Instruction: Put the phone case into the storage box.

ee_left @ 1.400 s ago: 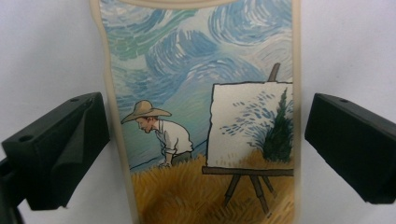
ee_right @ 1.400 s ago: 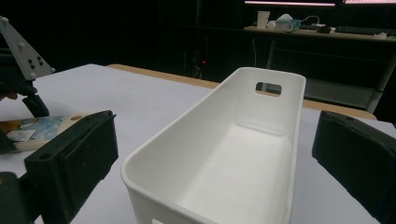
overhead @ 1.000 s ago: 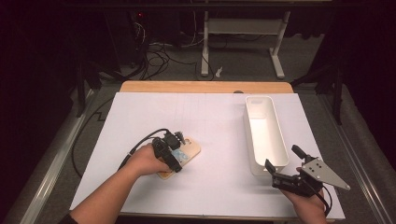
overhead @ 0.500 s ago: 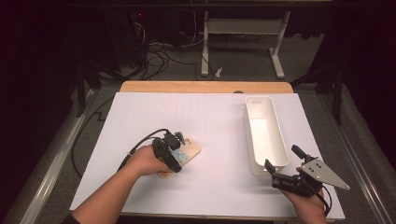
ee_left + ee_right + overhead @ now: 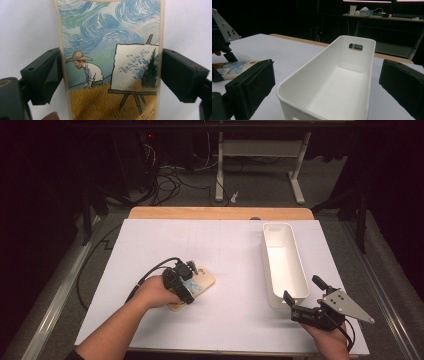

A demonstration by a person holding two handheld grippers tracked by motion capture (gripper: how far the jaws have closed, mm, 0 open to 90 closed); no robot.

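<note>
The left tongs (image 5: 107,72) are straddling a phone case (image 5: 110,60) printed with a painter at an easel, the jaws resting against its long edges, seemingly clamping it where it is lying flat on the white bench (image 5: 225,255). The right tongs (image 5: 322,85) are hanging apart before a white bin (image 5: 332,82), which is sitting empty. Likely risk: the slim case is offering little edge, so it may slip or tilt out on lifting.
</note>
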